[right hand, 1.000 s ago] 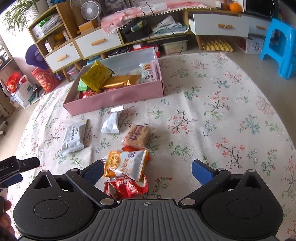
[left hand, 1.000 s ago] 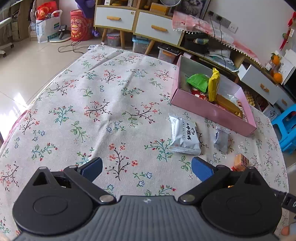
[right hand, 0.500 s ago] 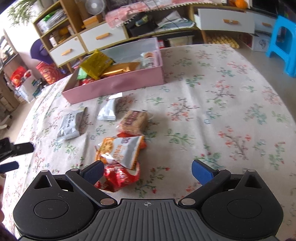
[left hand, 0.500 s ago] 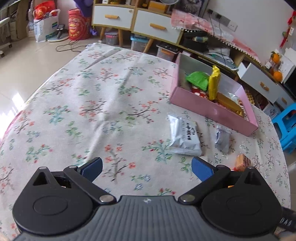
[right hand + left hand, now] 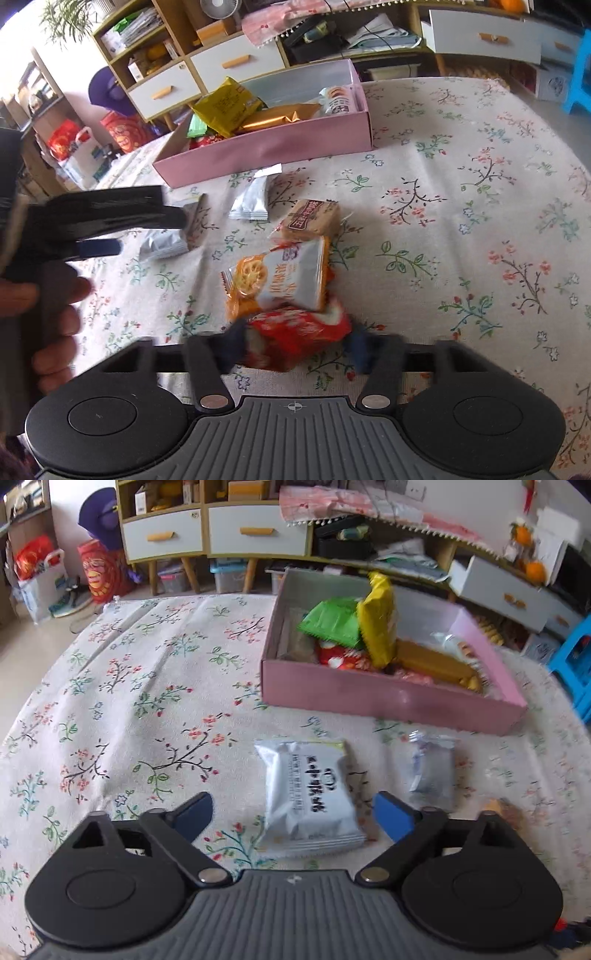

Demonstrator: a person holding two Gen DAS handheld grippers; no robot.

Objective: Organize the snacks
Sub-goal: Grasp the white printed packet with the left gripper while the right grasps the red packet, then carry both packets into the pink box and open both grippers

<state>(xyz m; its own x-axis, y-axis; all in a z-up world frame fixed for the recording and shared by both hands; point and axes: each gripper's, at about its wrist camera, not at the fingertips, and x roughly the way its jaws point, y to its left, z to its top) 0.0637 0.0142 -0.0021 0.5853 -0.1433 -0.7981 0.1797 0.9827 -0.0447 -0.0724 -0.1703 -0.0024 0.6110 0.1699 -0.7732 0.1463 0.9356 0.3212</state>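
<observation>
Snack packets lie scattered on a floral tablecloth (image 5: 147,686) before a pink box (image 5: 388,698) holding more snacks.

From the left wrist view, the left gripper (image 5: 293,814) stands wide open at the bottom centre of the frame, its blue pads either side of a silver packet (image 5: 308,794). That packet lies flat, its long axis running up the frame from the gripper toward the box. A smaller silver packet (image 5: 432,768) lies to its right, also lengthwise up the frame. The box sits at upper right, its long side slanting down to the right.

From the right wrist view, the right gripper (image 5: 293,347) sits at lower centre with its fingers drawn in against a red packet (image 5: 295,336); motion blur hides whether they actually press it. The red packet lies crosswise. An orange-and-grey packet (image 5: 280,280) rests just above it, and a brown packet (image 5: 312,218) higher still.
</observation>
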